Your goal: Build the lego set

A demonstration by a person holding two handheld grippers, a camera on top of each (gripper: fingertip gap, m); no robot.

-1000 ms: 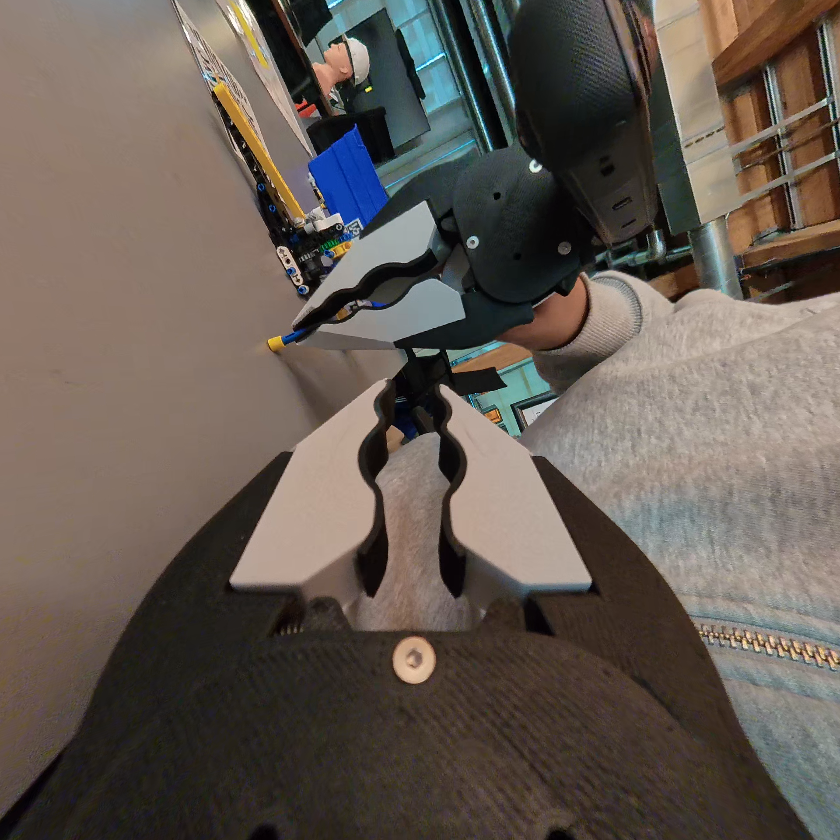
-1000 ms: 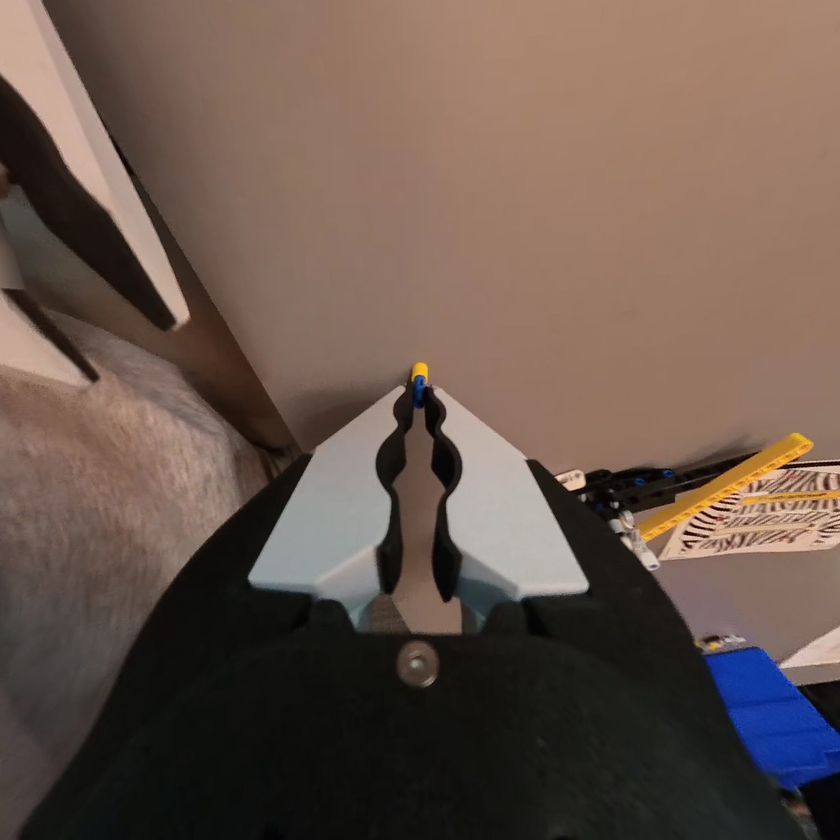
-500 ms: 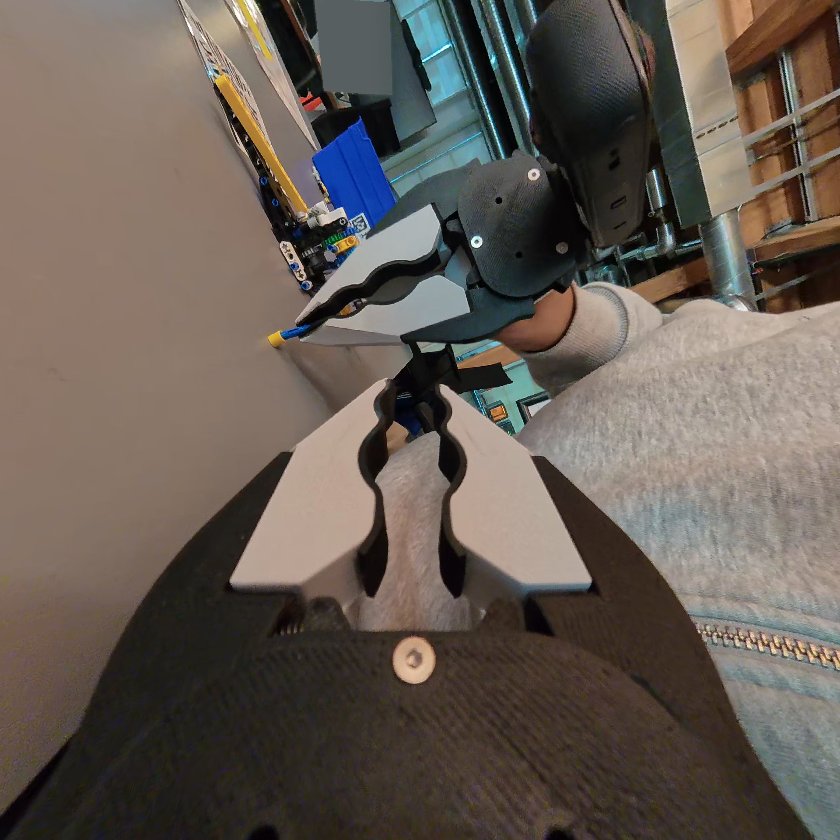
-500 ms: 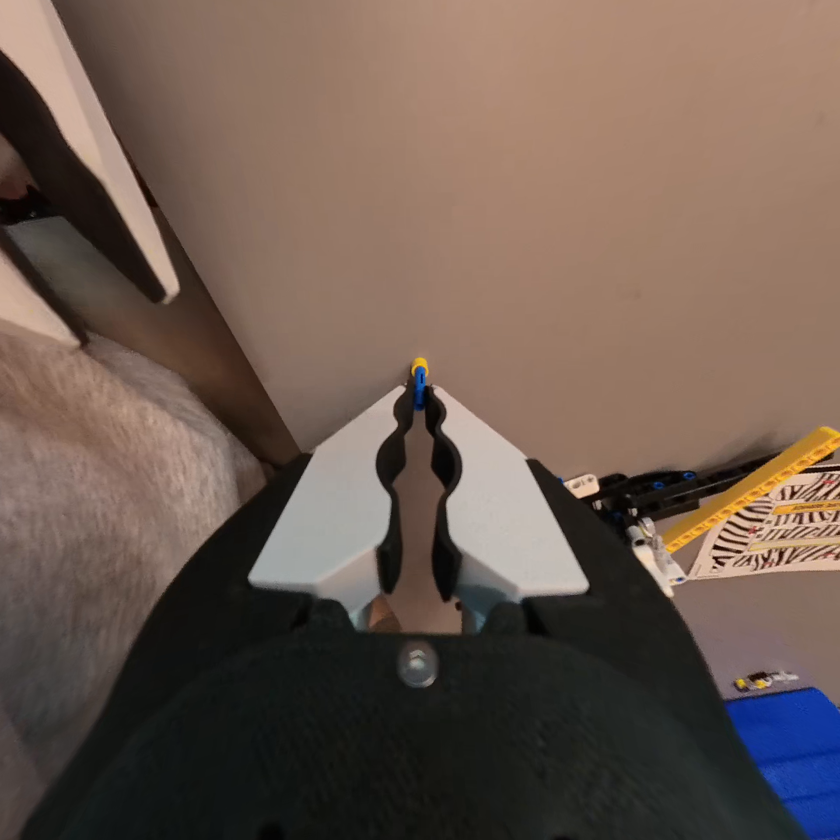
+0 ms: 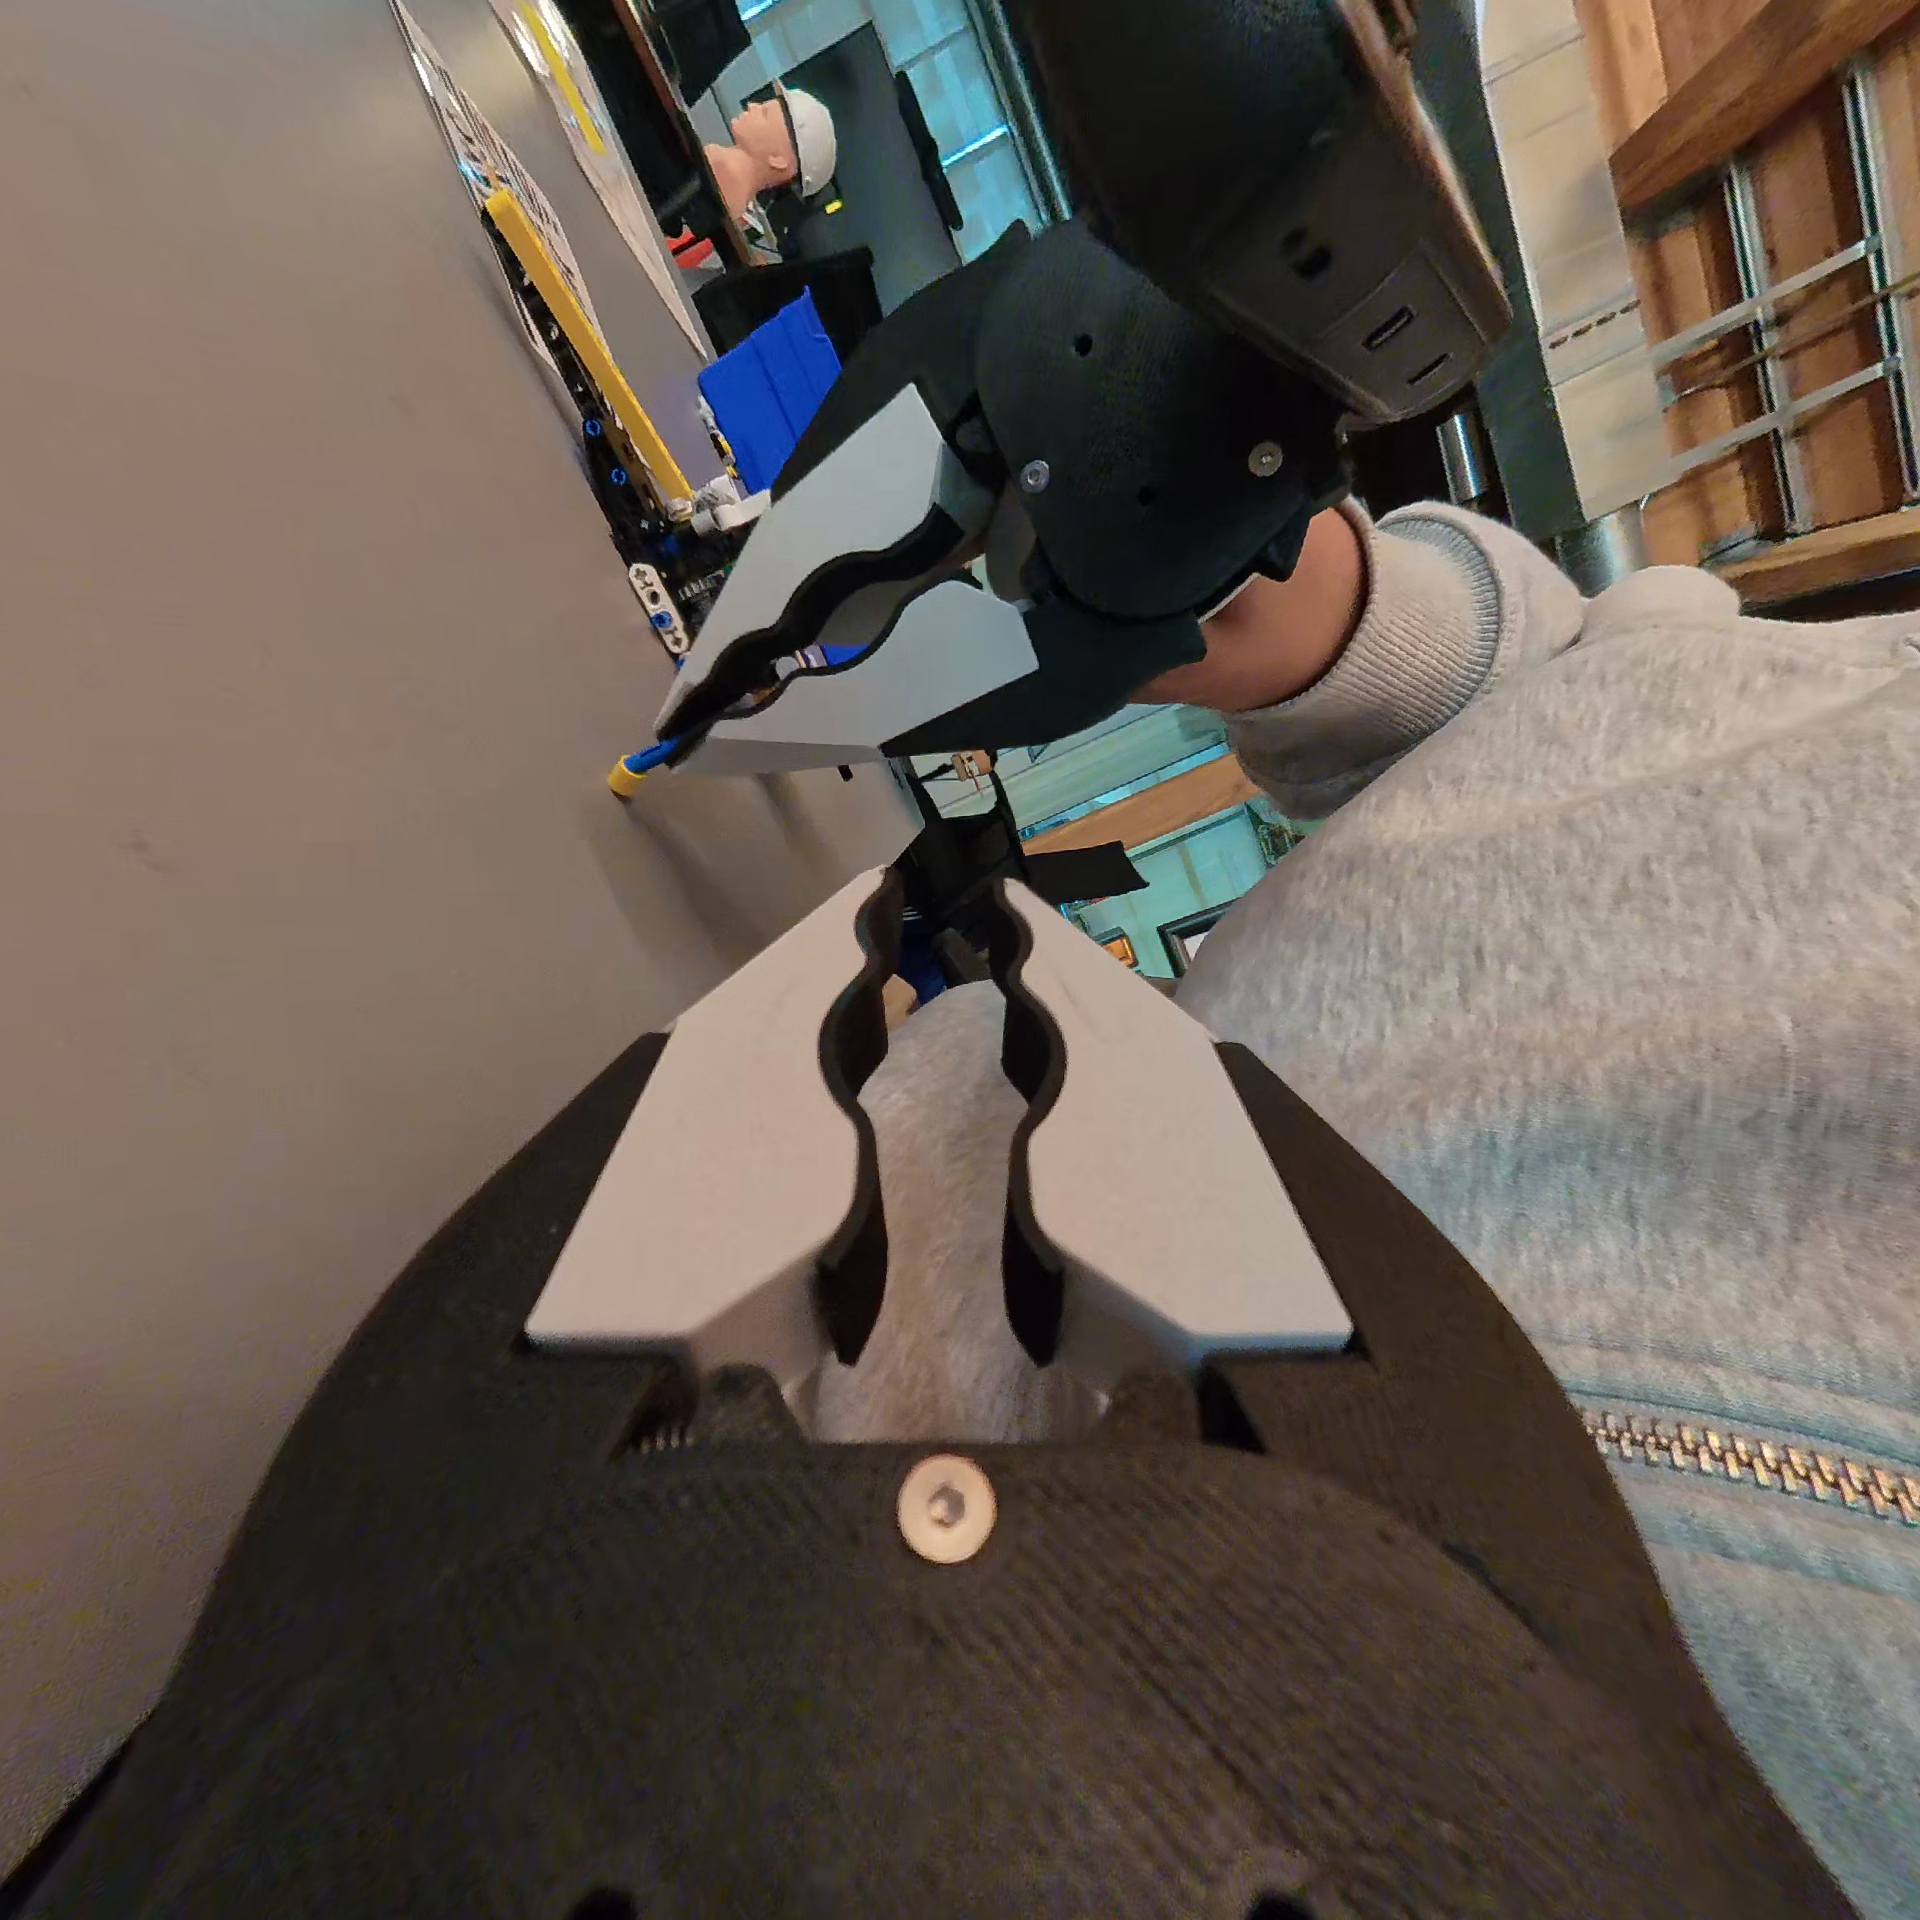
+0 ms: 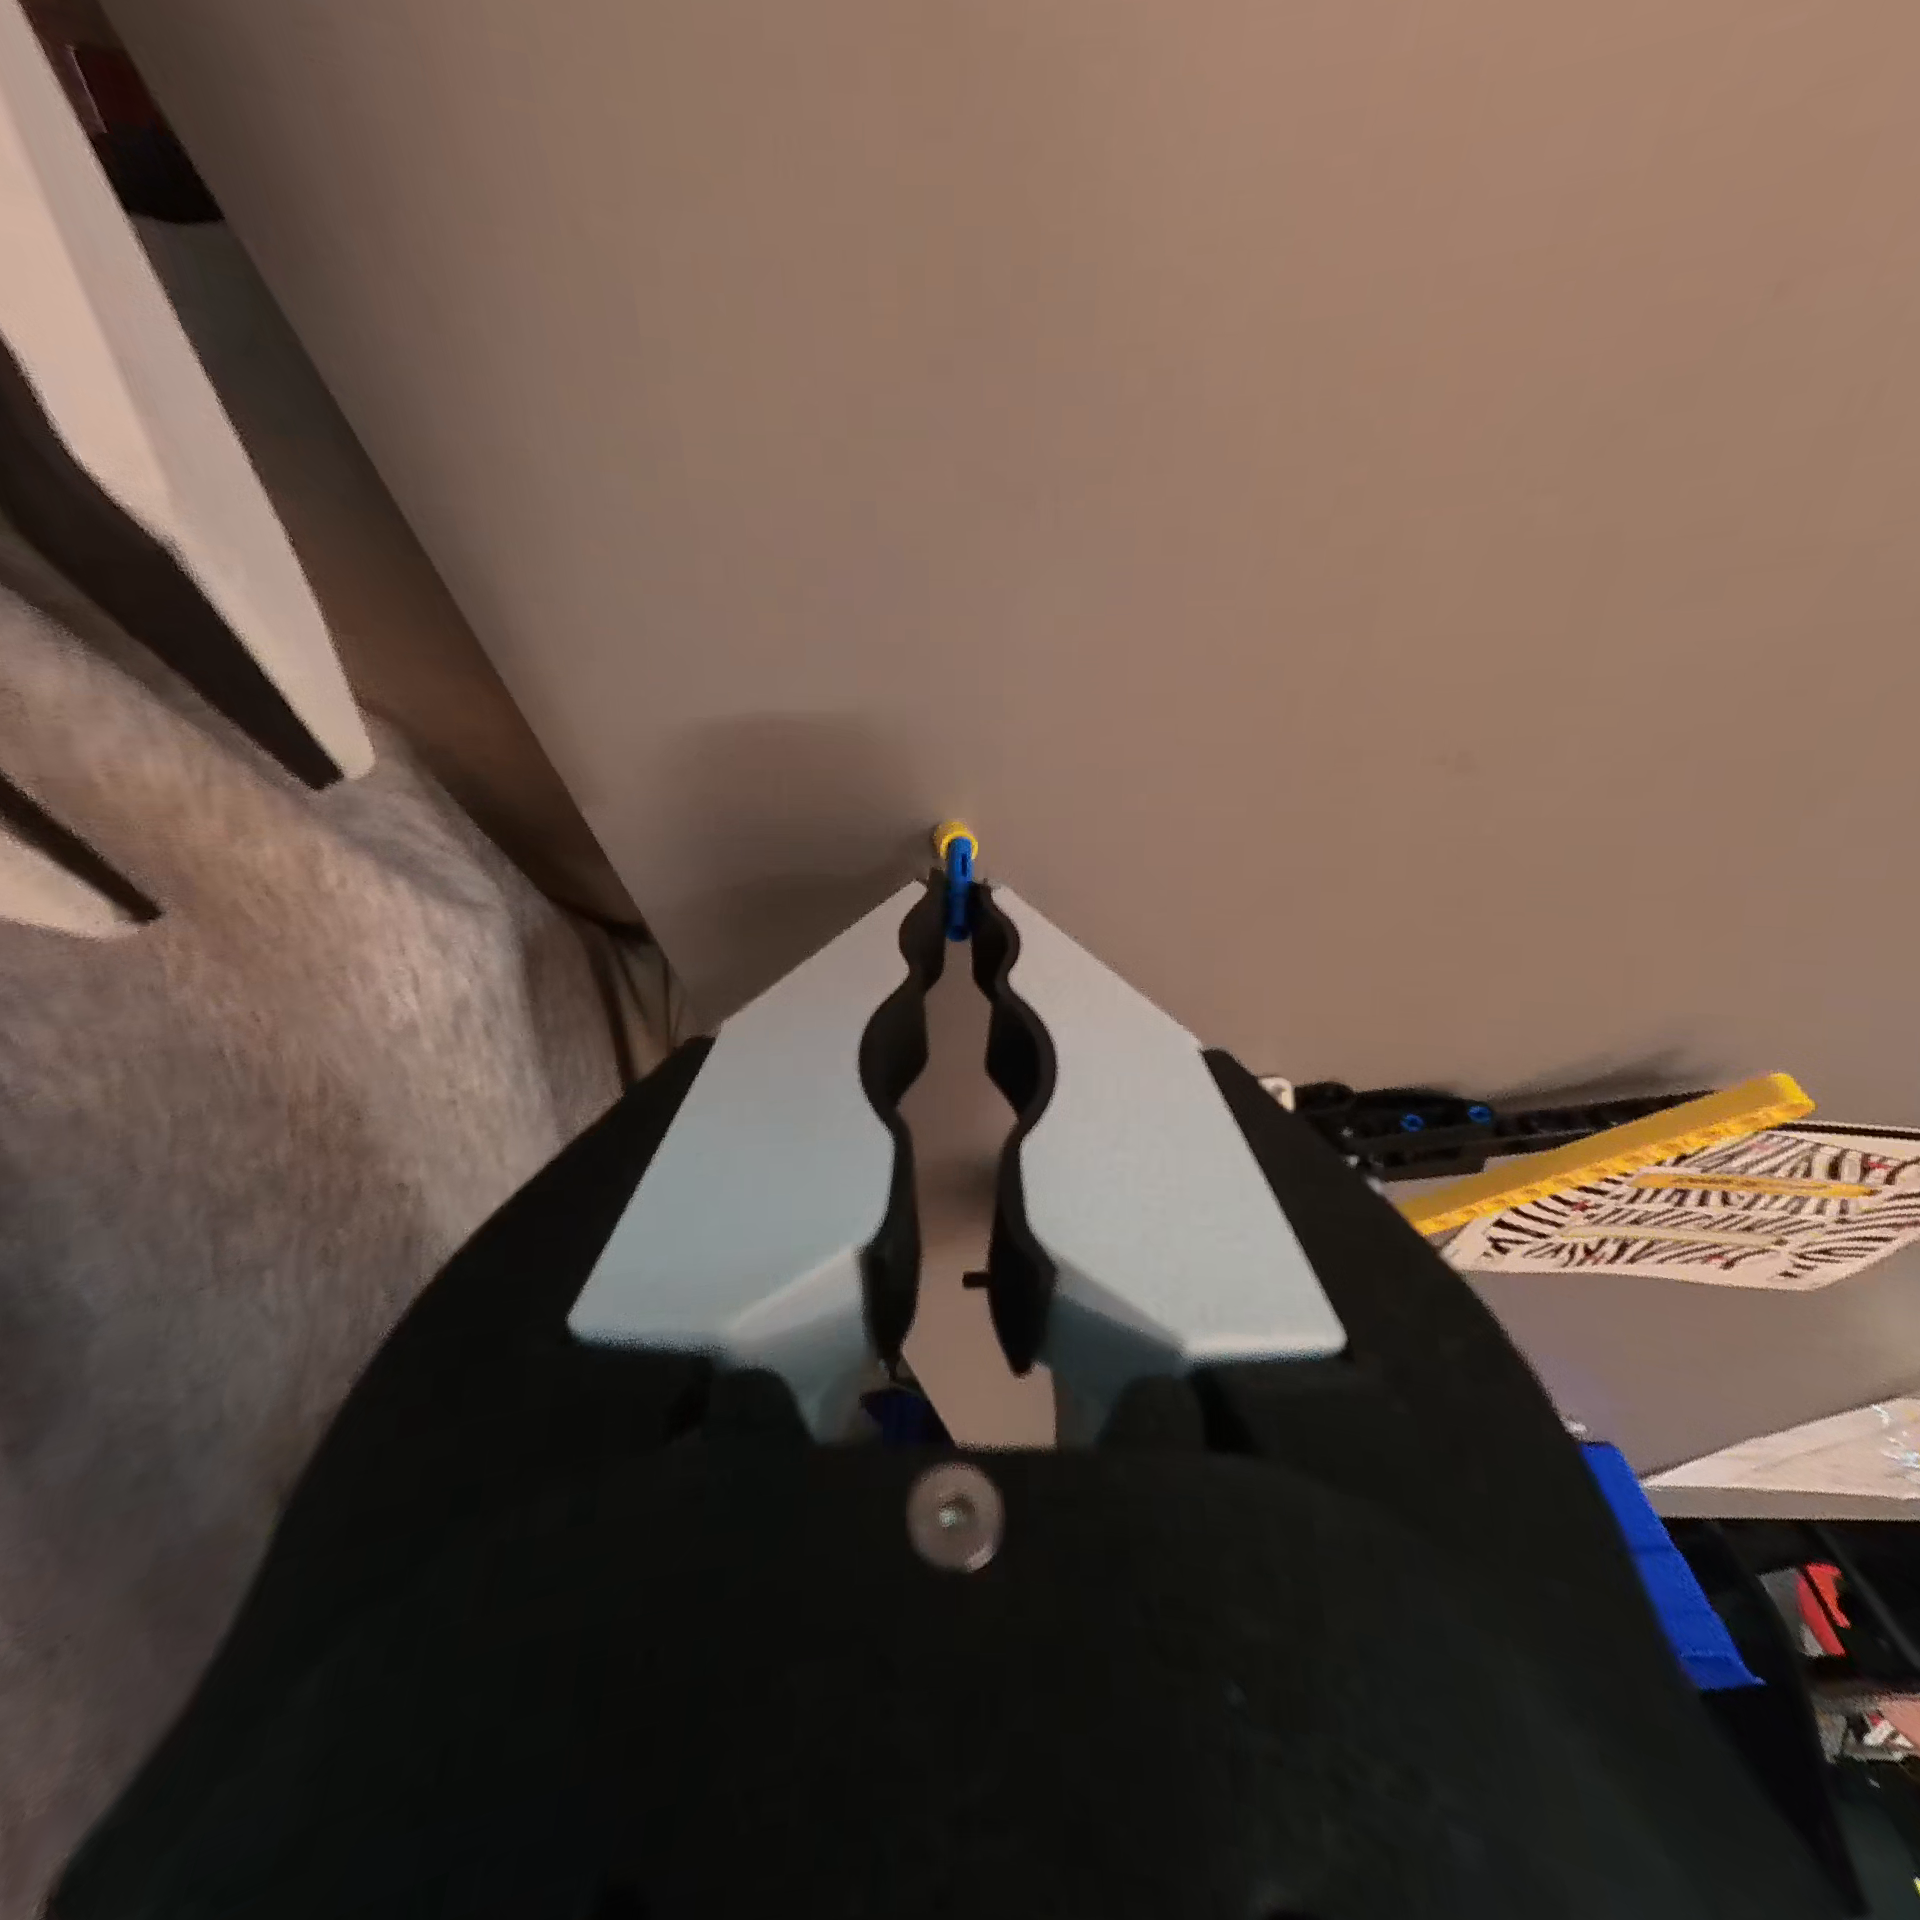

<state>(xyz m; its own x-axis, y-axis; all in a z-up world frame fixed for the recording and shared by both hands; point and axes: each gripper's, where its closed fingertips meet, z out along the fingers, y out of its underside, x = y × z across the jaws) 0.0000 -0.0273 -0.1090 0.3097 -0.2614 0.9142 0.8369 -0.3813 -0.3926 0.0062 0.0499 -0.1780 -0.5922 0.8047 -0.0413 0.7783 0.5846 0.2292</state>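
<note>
At the far left of the left wrist view runs the grey table [image 5: 260, 727], seen tilted. Against it, left of centre, the yellow tip of a small blue-and-yellow pin [image 5: 631, 770] touches the surface; half a second ago it sat the same way, though the right gripper [image 5: 686, 732] holding it has tipped steeper and drawn closer to the camera. Its jaws are clamped on the pin's blue shank. My guess is that the yellow bush is being pressed home against the table (a seating push, not a placement).

In the upper left lies the partly built model with its yellow beam [image 5: 582, 343], well apart from the pin. At bottom centre, the left gripper [image 5: 940, 914] stands with jaws parted and empty, idle over a grey sweater [image 5: 1558, 1039].
</note>
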